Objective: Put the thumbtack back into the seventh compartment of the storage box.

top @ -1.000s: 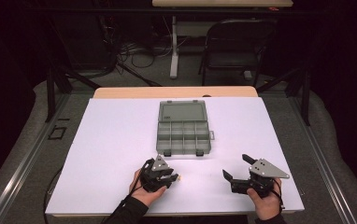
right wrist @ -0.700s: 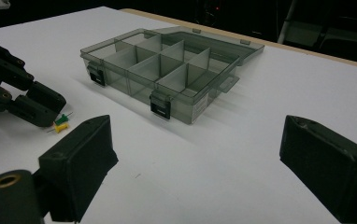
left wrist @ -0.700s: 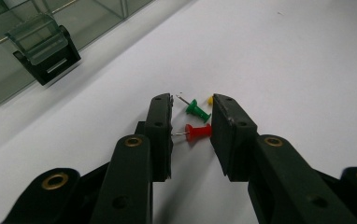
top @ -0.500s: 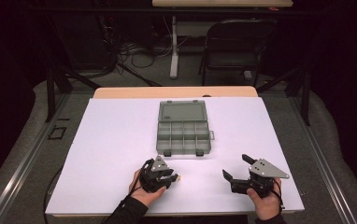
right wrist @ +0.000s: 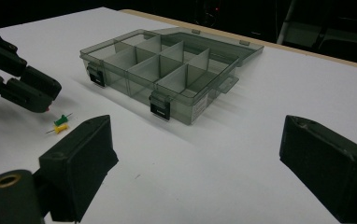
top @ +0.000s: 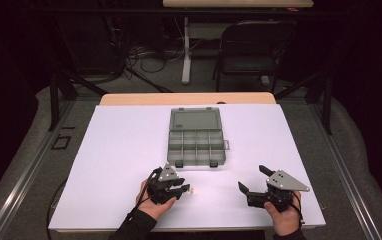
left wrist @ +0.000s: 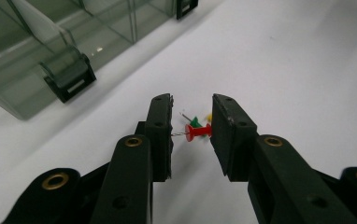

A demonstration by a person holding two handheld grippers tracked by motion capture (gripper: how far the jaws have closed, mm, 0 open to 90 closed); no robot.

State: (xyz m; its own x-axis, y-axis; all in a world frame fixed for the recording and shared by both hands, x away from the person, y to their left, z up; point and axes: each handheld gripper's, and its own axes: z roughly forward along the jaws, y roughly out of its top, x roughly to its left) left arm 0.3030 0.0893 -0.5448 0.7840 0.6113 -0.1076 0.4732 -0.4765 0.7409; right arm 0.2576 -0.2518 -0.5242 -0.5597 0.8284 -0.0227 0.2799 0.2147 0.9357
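Background stuff: there's a dark folding chair [top: 253,52] behind the surface [top: 129,150], with a messy tangle of cables [top: 146,55] on the grey floor [top: 19,145] beside a pale desk leg [top: 186,55]. Another tabletop edge [top: 236,3] shows at the very top. The white cover leaves a strip of wood [top: 189,98] bare at the far end.

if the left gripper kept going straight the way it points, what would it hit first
Probably the green pushpin and yellow pushpin lying on the white table just past the left gripper, whose jaws already pinch a red pushpin. Depth is hard to judge; it might pass over them.
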